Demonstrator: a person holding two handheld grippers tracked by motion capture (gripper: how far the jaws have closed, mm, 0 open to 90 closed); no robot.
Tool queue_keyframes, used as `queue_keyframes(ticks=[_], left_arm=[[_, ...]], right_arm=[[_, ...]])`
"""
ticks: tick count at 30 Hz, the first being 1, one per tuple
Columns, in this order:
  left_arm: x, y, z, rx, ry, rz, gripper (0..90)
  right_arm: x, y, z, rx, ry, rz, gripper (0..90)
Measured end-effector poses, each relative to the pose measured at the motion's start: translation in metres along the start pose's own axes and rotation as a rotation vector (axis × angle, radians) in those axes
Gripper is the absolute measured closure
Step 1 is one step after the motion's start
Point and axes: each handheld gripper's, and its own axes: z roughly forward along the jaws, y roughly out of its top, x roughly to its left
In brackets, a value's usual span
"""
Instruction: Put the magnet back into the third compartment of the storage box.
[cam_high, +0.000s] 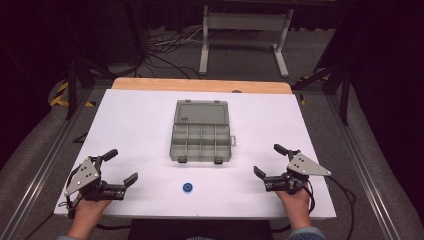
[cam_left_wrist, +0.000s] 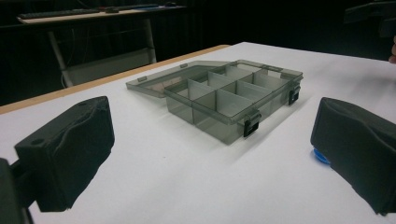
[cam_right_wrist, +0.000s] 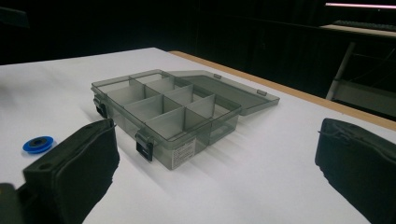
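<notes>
A: Blue disc (cam_high: 187, 187) lies flat on the white table (cam_high: 140, 120), near edge, just in front of the open compartment box (cam_high: 201, 141); compartments look empty.

B: Grippers?

A: Left gripper (cam_high: 121, 166) and right gripper (cam_high: 265, 161) both spread wide, holding nothing, resting well apart either side.

B: Step?

A: Likely pre-grasp. Next move probably needs a low, level pinch on that thin disc.
</notes>
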Motion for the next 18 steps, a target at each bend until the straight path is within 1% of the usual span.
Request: queue_keyframes(ticks=[2,4,5,6,7,9,11,13,16,18], left_arm=[[0.000,0.000,0.000,0.000,0.001,0.000,0.4],[0.000,0.000,0.000,0.000,0.003,0.000,0.4],[0.000,0.000,0.000,0.000,0.004,-0.001,0.4],[0.000,0.000,0.001,0.000,0.007,-0.002,0.3],[0.000,0.000,0.000,0.002,0.009,0.001,0.4],[-0.001,-0.001,0.001,0.006,0.008,0.000,0.4],[-0.001,-0.001,0.001,0.009,0.006,0.003,0.4],[-0.001,-0.001,0.001,0.008,0.006,0.004,0.4],[0.000,-0.001,0.001,0.010,0.005,0.002,0.4],[0.000,-0.001,0.001,0.011,0.004,0.000,0.4]], right_arm=[[0.001,0.001,0.001,0.012,0.004,-0.005,0.1],[0.003,0.004,0.004,0.022,0.009,-0.024,0.5],[0.003,0.004,0.004,0.022,0.009,-0.024,0.5],[0.006,0.007,0.008,0.036,0.023,-0.052,1.1],[0.007,0.009,0.010,0.047,0.026,-0.064,1.1],[0.009,0.011,0.011,0.046,0.032,-0.066,1.1],[0.012,0.017,0.016,0.025,0.051,-0.058,1.2],[0.016,0.020,0.020,0.024,0.073,-0.051,1.1],[0.023,0.025,0.024,0.012,0.118,-0.038,1.2],[0.026,0.030,0.026,-0.005,0.161,-0.028,3.1]])
